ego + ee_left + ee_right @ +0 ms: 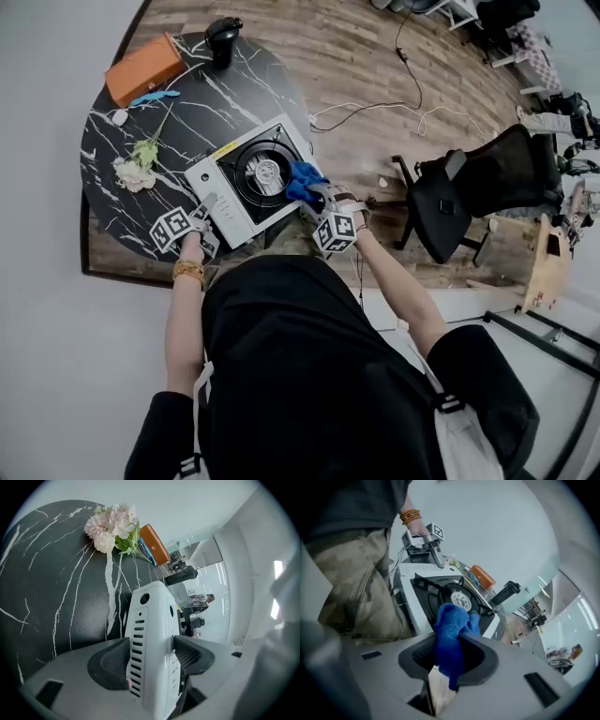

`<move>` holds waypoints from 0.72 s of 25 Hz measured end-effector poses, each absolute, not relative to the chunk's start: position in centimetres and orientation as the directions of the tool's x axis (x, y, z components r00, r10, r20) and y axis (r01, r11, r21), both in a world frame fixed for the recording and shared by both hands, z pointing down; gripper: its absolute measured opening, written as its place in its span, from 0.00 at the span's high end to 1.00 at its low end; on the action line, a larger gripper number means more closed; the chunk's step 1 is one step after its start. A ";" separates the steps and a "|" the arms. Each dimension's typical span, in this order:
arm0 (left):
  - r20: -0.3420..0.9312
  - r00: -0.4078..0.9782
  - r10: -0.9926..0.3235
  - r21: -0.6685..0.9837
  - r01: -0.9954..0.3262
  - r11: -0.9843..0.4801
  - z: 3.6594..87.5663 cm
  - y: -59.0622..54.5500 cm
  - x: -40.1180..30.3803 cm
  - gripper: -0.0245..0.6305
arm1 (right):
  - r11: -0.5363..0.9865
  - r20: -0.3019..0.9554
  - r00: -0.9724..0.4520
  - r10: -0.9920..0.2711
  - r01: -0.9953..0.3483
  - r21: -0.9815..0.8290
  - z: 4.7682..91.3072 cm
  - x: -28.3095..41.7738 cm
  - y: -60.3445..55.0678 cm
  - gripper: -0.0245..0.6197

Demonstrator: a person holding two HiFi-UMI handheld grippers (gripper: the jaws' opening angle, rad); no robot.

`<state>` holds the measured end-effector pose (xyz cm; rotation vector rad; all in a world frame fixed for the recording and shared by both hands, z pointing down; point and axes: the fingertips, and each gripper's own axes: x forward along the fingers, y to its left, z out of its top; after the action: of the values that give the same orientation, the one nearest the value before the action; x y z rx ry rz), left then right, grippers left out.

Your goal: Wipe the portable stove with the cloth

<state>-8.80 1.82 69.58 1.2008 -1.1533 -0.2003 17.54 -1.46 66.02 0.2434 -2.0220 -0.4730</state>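
The right hand-held gripper point(450, 657) is clamped on the blue cloth point(451, 620), which is bunched at the near edge of the portable stove point(253, 176) on the dark surface point(117, 220). The left hand-held gripper point(152, 654) pinches the stove's vented end. Hold that brace firm and drag the cloth flat across the top — the raised burner ring may snag it. Flowers point(136, 169) and an orange box point(142, 67) lie well apart.

Black marble table point(112, 220) — on it a portable stove point(258, 175), pale flowers point(136, 169), orange box point(142, 68), black container point(223, 39)
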 end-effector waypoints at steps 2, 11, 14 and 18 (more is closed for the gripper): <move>0.586 0.468 -0.662 0.805 -0.426 0.412 69.5 1.6 -8.2 0.51 | 0.926 0.824 -0.473 -0.312 0.043 0.375 66.5 18.1 -1.6 0.82; 0.576 0.367 -0.731 0.799 -0.441 0.408 68.3 -1.1 -9.3 0.50 | 0.957 0.864 -0.421 -0.277 -0.043 0.286 67.6 15.5 -8.0 0.82; 0.579 0.375 -0.724 0.802 -0.424 0.421 69.3 -2.2 -9.4 0.50 | 0.952 0.860 -0.415 -0.298 -0.063 0.299 66.9 15.1 -9.1 0.82; 0.576 0.393 -0.717 0.806 -0.421 0.416 69.3 -3.1 -8.9 0.50 | 0.938 0.862 -0.372 -0.346 -0.146 0.314 66.6 15.0 -10.6 0.83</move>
<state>-8.86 -3.13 69.27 1.2010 -1.2257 -0.2603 15.02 -10.55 66.62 0.3548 -1.9561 -0.2199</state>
